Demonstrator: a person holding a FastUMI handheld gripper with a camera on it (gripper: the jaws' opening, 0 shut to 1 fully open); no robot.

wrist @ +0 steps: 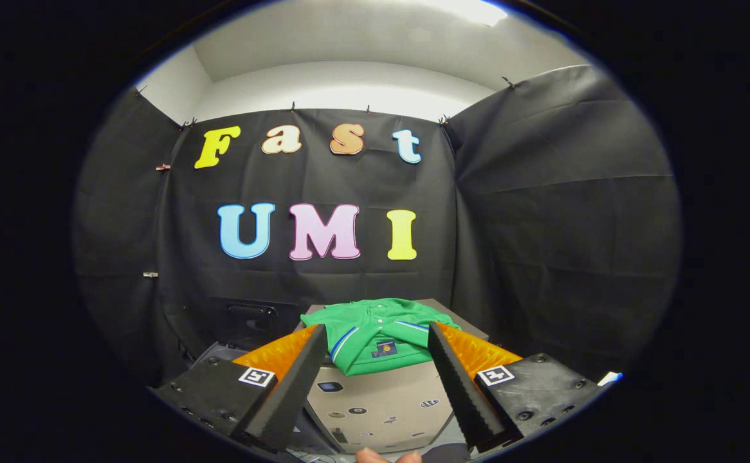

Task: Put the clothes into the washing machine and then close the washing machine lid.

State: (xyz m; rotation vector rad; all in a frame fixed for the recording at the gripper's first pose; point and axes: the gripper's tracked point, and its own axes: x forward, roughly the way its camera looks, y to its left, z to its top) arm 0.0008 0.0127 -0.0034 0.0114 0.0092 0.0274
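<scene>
A folded green shirt (375,331) with blue and white trim lies on top of a beige box-like stand (381,399), its front edge hanging over the stand's face. My gripper (378,334) is open, its two dark ridged fingers (291,386) spread wide on either side of the shirt, tips level with the garment's front corners and not touching it. To the left of the stand, low against the cloth wall, sits a dark machine with its black lid (253,321) raised.
Black cloth walls close the booth behind and on the right. The stand's front face carries small stickers. A fingertip (375,456) of the person shows just below the fingers. Something white (610,378) lies at the far right.
</scene>
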